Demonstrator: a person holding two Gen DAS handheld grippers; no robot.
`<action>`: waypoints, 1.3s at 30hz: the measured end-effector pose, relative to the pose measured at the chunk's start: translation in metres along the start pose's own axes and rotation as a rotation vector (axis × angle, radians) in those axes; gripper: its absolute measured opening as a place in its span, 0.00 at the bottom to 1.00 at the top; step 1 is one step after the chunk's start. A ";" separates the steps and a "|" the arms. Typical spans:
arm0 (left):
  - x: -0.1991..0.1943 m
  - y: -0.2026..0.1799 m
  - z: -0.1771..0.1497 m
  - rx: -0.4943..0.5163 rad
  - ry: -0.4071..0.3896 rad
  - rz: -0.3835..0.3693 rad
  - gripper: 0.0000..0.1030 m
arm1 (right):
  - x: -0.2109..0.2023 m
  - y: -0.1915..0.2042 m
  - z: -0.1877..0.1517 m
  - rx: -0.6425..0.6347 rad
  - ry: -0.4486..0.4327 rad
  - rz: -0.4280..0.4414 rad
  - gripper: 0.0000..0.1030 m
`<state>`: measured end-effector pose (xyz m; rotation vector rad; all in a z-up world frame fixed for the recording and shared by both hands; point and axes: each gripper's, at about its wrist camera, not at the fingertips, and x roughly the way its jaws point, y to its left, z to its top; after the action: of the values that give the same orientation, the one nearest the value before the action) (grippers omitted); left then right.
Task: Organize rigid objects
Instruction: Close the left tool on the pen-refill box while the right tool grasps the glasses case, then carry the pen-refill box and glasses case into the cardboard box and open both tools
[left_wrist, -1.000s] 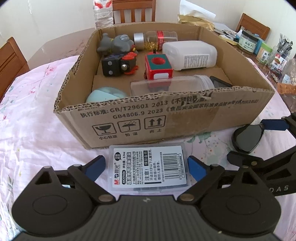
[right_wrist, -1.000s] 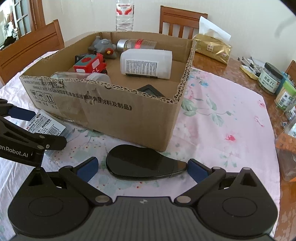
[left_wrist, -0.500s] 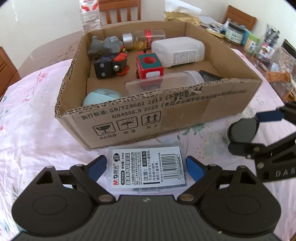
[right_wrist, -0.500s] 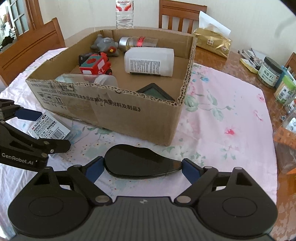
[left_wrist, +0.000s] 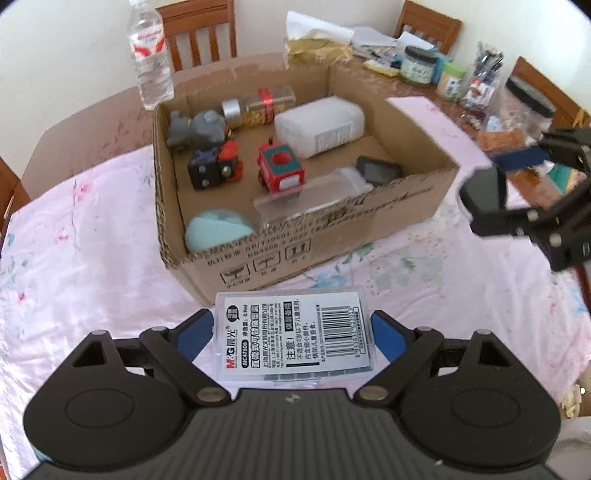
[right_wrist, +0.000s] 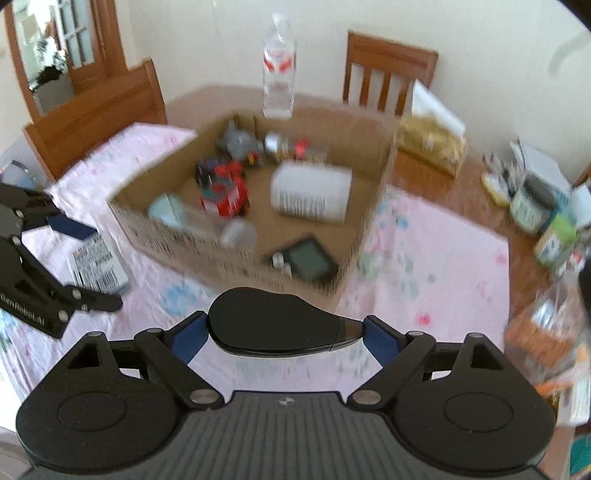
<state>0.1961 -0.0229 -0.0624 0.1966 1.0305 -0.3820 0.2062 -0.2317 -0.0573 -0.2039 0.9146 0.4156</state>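
Now two grippers each pinch one thing: left gripper a labelled case, right gripper a black mouse.

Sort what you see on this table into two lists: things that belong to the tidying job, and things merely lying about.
Part of the job:
- cardboard box
- clear plastic case of refills, held in the left gripper
- black teardrop-shaped object, held in the right gripper
- toy train and white bottle inside the box

Just lying about:
- water bottle
- tissue pack
- jar
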 end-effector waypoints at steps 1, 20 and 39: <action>-0.005 0.000 0.002 0.003 -0.008 -0.004 0.88 | -0.003 0.000 0.006 -0.005 -0.017 0.002 0.90; -0.040 0.013 0.036 -0.030 -0.152 0.056 0.88 | 0.059 0.008 0.074 -0.010 -0.077 0.010 1.00; 0.054 0.008 0.132 0.034 -0.211 0.101 0.89 | 0.016 -0.007 0.035 0.128 -0.090 -0.056 1.00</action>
<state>0.3290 -0.0717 -0.0419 0.2328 0.8039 -0.3213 0.2431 -0.2222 -0.0497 -0.0926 0.8420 0.3113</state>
